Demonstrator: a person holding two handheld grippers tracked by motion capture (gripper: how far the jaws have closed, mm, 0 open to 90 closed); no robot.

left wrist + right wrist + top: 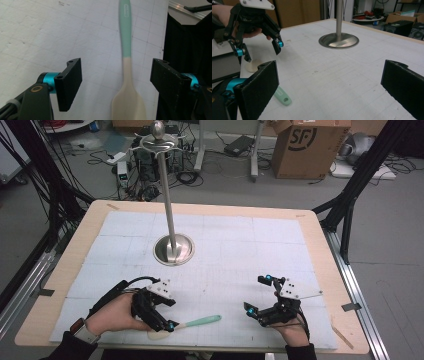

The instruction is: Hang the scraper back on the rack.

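Left gripper view, spatula (pixel 127 82) flat between spread left tool (pixel 116 85) jaws, untouched

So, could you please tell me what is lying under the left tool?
A spatula with a mint-green handle and cream blade lies on the white mat, between the open left tool jaws. The blade's tip runs past the frame's bottom edge.

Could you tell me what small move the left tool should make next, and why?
Probably lower the left tool a little and close it on the spatula. Its jaws are open on either side of the cream neck just above the blade, and the spatula lies flat on the mat, not yet gripped. The right tool waits open, off the handle's end.
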